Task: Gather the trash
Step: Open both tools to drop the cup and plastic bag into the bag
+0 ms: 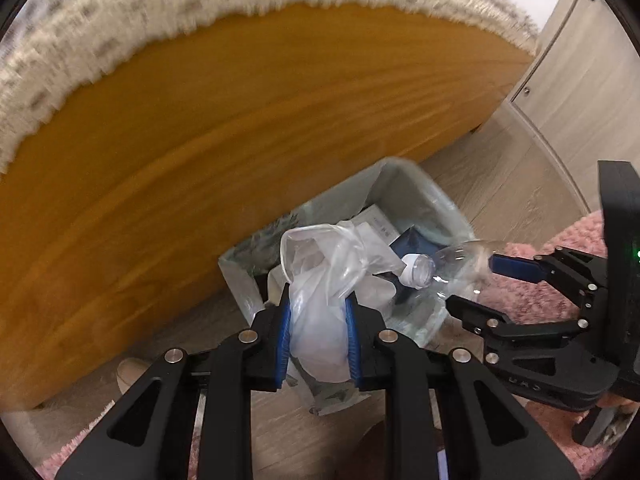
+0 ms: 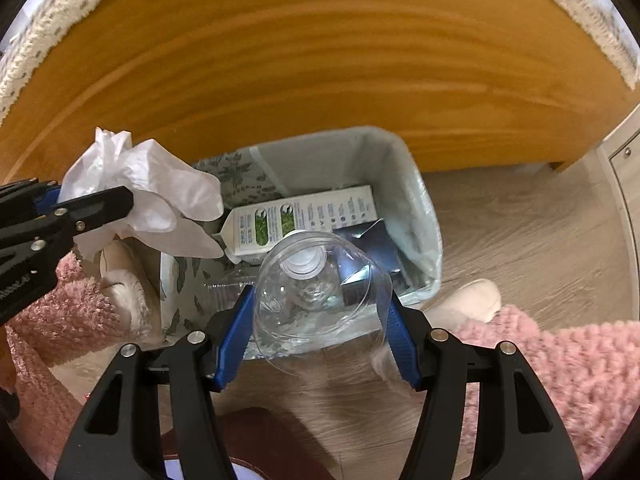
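We're clamping a crumpled white bag [image 1: 320,304] in the left gripper [image 1: 318,336] and a clear, empty bottle [image 2: 316,300] in the right gripper [image 2: 320,344], both center frame, over the bin [image 2: 424,216]. Drop-off step, prob.; next we're needing to release w/ both above the opening.

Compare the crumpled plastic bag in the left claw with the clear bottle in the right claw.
The plastic bag is soft, crumpled and milky white; the plastic bottle is rigid, rounded and see-through. The bag bunches into a narrow pinch in the left claw, while the bottle keeps the right claw spread wide. Both are held above the trash bin.
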The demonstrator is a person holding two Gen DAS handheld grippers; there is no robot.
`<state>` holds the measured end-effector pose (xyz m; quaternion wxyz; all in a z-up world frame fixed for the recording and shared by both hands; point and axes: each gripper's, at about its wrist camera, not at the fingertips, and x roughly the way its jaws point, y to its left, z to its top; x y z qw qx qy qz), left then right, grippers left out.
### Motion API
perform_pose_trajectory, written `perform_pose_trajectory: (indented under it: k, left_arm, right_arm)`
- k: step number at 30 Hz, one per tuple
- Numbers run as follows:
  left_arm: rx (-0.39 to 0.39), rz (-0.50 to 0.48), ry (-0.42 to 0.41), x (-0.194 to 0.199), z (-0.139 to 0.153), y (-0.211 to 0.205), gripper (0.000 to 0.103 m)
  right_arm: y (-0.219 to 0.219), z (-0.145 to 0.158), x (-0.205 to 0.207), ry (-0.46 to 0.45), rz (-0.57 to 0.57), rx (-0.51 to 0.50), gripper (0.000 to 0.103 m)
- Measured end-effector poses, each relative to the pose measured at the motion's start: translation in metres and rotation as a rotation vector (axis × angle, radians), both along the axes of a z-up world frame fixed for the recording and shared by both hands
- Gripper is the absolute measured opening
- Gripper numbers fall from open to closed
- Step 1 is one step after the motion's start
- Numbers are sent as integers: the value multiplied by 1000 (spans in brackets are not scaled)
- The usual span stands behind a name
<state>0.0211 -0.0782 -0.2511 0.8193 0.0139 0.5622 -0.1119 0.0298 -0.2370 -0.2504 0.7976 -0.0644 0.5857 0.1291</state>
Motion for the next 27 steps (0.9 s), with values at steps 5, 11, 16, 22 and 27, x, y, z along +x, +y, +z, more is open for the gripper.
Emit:
perform_pose_trajectory:
  k: [5, 11, 16, 22, 27]
  left_arm:
    - [42, 36, 130, 22, -43, 4, 21]
    - [-40, 107, 265, 32, -79, 21, 21]
    - [-14, 80, 230, 32, -73, 12, 23]
    - [67, 76, 189, 32, -64, 4, 78]
    - [64, 114, 232, 31, -66, 9, 94]
  right_arm:
    - [1, -16, 6, 51, -8, -5, 60]
    - [-1, -22, 6, 78, -7, -8, 60]
    - [2, -27, 7, 79, 5, -17, 60]
    - [5, -31, 7, 83, 9, -26, 60]
    - [6, -36, 8, 96, 11, -36, 60]
